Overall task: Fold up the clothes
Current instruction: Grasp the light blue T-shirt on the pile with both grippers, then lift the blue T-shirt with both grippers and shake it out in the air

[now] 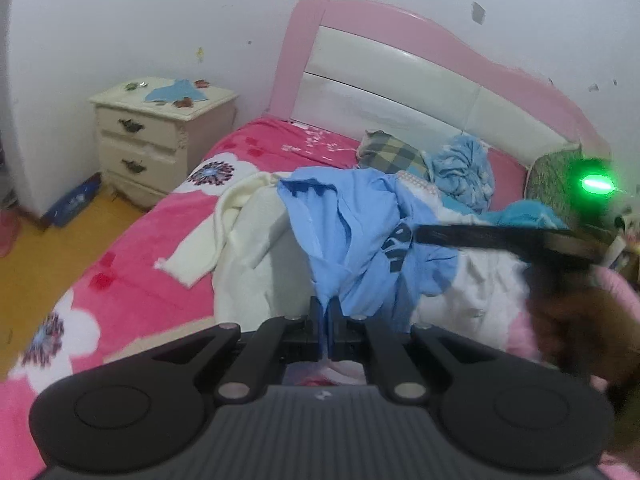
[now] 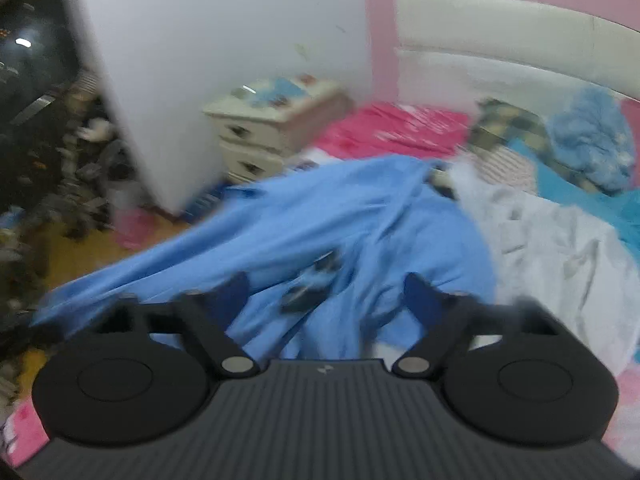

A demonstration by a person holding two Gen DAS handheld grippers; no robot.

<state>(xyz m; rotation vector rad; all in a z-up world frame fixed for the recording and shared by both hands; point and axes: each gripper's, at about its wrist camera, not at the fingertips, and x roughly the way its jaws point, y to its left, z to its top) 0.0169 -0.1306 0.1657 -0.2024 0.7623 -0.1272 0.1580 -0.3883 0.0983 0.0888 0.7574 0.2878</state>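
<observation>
Left wrist view: left gripper [image 1: 325,312] fingers pinch the blue shirt [image 1: 352,232]; right gripper [image 2: 326,296] fingers spread wide.

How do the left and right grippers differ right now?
The left gripper has its jaws shut, pinching a fold of the blue shirt; the right gripper has its jaws wide apart. The left one holds cloth, while the right one holds nothing, with the shirt only lying in front of its gap. Both are the same black build with blue pads and point down toward the pile of clothes on the bed.
</observation>
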